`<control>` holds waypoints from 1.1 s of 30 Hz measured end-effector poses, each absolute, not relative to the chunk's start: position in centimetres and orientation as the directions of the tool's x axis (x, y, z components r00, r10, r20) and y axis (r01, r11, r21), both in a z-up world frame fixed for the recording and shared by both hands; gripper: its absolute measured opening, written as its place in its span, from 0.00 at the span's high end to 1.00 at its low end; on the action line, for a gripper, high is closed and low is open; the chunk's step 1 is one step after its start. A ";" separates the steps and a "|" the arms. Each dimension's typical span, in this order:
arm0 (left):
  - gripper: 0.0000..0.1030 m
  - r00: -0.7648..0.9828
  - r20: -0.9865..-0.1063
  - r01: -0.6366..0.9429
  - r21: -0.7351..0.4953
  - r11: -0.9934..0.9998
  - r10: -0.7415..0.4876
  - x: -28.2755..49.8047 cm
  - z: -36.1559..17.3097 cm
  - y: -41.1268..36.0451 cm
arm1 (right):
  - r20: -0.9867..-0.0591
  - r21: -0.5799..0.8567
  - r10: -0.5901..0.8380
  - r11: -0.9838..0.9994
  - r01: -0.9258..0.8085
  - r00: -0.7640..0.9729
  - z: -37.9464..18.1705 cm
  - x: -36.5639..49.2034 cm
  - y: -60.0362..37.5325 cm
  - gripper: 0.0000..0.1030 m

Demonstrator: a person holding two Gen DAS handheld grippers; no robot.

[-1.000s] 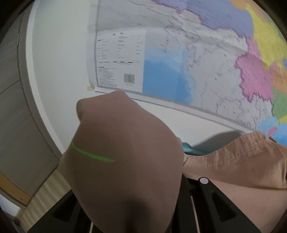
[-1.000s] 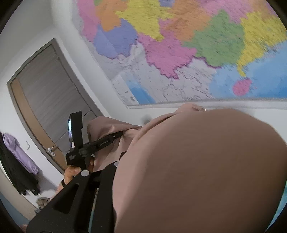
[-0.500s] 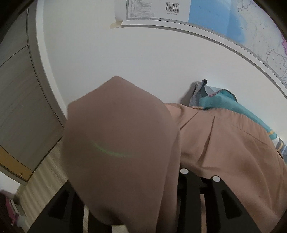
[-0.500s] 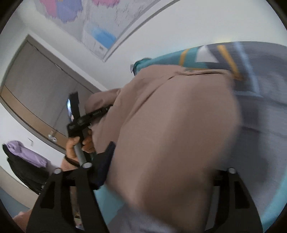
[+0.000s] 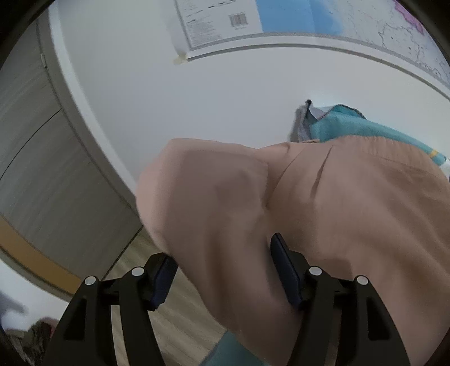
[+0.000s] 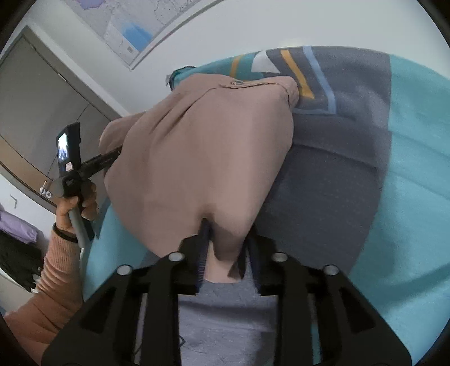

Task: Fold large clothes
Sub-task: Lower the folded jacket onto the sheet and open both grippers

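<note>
At my twelve o'clock a plain white wall (image 5: 213, 101) carries a large paper wall map (image 5: 323, 22), one corner fixed with tape. At nine o'clock stands a grey wood-grain door (image 5: 47, 169) with a tan band, and pale wooden plank flooring (image 5: 180, 318) runs below toward six o'clock.

Garment (image 6: 197, 157) smooth matt cloth; blanket (image 6: 407, 169) fuzzy fleece; claws matt black plastic.
</note>
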State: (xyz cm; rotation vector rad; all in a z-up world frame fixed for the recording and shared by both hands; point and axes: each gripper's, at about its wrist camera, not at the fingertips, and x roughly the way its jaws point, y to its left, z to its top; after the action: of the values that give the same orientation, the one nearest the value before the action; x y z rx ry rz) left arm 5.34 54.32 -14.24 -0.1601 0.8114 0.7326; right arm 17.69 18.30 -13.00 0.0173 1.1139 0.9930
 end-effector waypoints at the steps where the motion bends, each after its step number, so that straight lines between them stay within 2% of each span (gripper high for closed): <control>1: 0.39 0.464 -0.703 -0.662 0.130 0.738 0.540 5.0 -13.9 54.1 | -0.724 0.471 0.683 0.587 -0.658 0.090 -12.3 17.5 17.7 0.73; 6: 0.36 0.514 -0.644 -0.675 0.105 0.731 0.567 2.8 -12.2 52.8 | -0.692 0.385 0.690 0.602 -0.699 0.213 -9.1 16.6 16.9 0.66; 7: 0.32 0.531 -0.622 -0.674 0.102 0.732 0.576 2.2 -11.7 52.2 | -0.677 0.356 0.691 0.608 -0.709 0.253 -8.2 16.3 16.8 0.65; 13: 0.30 0.629 -0.594 -0.580 0.071 0.812 0.501 2.0 -11.1 48.3 | -0.644 0.306 0.710 0.581 -0.754 0.285 -6.5 16.4 19.3 0.60; 18: 0.30 0.667 -0.591 -0.513 0.078 0.855 0.454 3.0 -11.1 44.9 | -0.656 0.314 0.706 0.578 -0.753 0.267 -7.5 18.0 22.7 0.60; 25: 0.30 0.683 -0.605 -0.457 0.084 0.886 0.410 3.9 -11.9 42.3 | -0.757 0.280 0.609 0.629 -0.725 0.237 -12.1 19.1 23.5 0.62; 28: 0.30 0.669 -0.630 -0.447 0.083 0.891 0.394 4.2 -12.9 42.3 | -0.773 0.265 0.590 0.635 -0.726 0.234 -12.8 19.0 23.1 0.62; 30: 0.30 0.666 -0.649 -0.433 0.066 0.899 0.369 4.4 -13.3 42.4 | -0.770 0.242 0.585 0.636 -0.733 0.254 -12.0 18.5 23.0 0.62; 33: 0.29 0.658 -0.659 -0.434 0.062 0.899 0.364 4.3 -13.7 42.2 | -0.717 0.231 0.635 0.606 -0.761 0.288 -10.3 16.9 22.4 0.60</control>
State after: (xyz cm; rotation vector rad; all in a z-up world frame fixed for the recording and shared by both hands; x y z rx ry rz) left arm 4.30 42.19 -13.72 -0.1035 0.7226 0.4526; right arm 16.85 22.44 -10.31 -0.1663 0.8716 0.9379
